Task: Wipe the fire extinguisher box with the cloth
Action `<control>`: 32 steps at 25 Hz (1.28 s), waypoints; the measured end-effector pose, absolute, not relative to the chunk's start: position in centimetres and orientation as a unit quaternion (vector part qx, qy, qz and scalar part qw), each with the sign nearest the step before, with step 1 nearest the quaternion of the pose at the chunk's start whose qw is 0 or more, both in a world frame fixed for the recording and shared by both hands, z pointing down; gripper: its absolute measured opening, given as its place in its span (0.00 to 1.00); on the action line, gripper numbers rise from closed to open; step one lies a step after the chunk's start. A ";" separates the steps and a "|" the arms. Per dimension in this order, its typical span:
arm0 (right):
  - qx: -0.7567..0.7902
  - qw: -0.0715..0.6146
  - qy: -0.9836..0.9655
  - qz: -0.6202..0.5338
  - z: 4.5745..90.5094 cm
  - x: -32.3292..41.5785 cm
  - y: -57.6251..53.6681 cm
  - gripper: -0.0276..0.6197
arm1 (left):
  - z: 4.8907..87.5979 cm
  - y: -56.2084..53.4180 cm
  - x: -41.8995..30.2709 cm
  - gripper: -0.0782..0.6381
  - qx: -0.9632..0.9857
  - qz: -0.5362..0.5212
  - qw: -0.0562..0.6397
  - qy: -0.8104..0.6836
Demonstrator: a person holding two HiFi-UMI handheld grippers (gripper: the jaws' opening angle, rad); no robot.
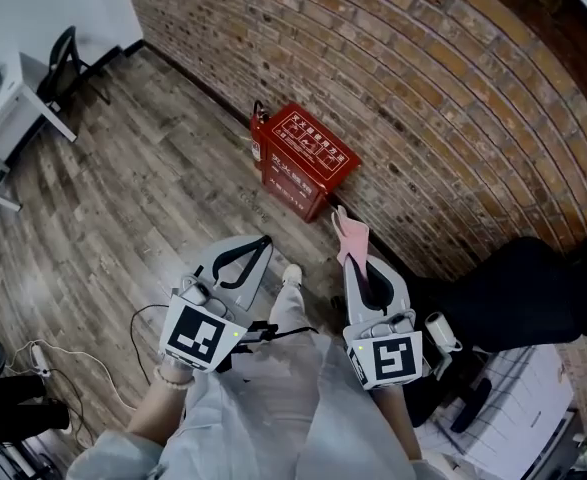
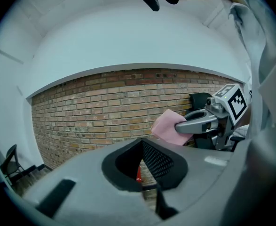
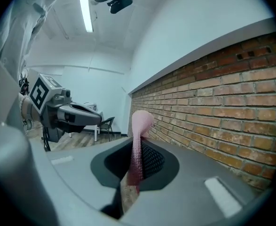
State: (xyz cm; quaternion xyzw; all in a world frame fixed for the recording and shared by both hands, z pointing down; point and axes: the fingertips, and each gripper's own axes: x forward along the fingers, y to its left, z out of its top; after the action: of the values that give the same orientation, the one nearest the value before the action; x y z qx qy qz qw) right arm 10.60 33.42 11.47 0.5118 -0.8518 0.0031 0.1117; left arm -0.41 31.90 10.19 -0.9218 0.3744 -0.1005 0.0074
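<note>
Red metal is what I steer by. In the head view one box [image 1: 305, 160] sits on the wood floor [image 1: 123, 198], its back against the brick wall [image 1: 453, 98]. Both tools are on my side of the box and well apart from it. The right gripper [image 1: 350, 251] is the nearer, with its jaws pinching one pink cloth [image 1: 351, 234] whose free end points toward the box's near corner. The left gripper [image 1: 264, 240] is off to the box's left, tips together and carrying nothing. My count is one box, one cloth, two grippers, and one black chair [image 1: 63, 63] far from the box at the room's other side.

In the left gripper view the jaws meet at the tip with nothing between them. A sliver of the box [image 2: 138, 173] shows through the hollow behind them. To the right I see the right gripper [image 2: 177, 127] nipping the cloth [image 2: 162, 128] in front of the wall [image 2: 105, 107].

In the right gripper view the cloth [image 3: 138, 140] stands up from the closed jaws and folds over at the top. The wall [image 3: 232, 117] runs along the right and the left gripper [image 3: 98, 118] is at the left. I can't see the box here.

I judge this to be the approach, with the cloth gripped and no wiping begun. Next I'd go forward and down until the loose end lies flat on the lid, then drag it across.
</note>
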 end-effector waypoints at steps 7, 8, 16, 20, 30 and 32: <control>0.488 0.119 -0.864 0.025 12.6 12.2 25.5 0.08 | 10.0 23.9 0.9 0.11 -0.911 -0.103 -0.002 0.399; 0.484 0.121 -0.866 0.027 12.7 12.4 24.3 0.08 | 10.0 22.9 1.0 0.11 -0.909 -0.102 -0.005 0.404; 0.464 0.134 -0.875 0.035 12.8 13.9 16.5 0.08 | 9.5 15.3 1.7 0.11 -0.898 -0.094 -0.016 0.430; 0.458 0.141 -0.877 0.044 13.5 14.6 14.6 0.09 | 9.9 13.3 2.1 0.11 -0.894 -0.095 -0.022 0.437; 0.436 0.153 -0.885 0.067 15.3 13.5 11.9 0.08 | 11.4 9.8 2.1 0.11 -0.891 -0.121 -0.032 0.437; 0.436 0.153 -0.884 0.071 15.9 13.4 11.5 0.08 | 12.0 9.2 1.9 0.11 -0.891 -0.126 -0.037 0.434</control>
State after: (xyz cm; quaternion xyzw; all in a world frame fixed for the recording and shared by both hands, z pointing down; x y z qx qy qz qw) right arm 13.35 11.50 15.88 0.4359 -0.8841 0.0710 0.1527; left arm 1.91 9.20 11.96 -0.8914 0.4337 -0.1261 -0.0371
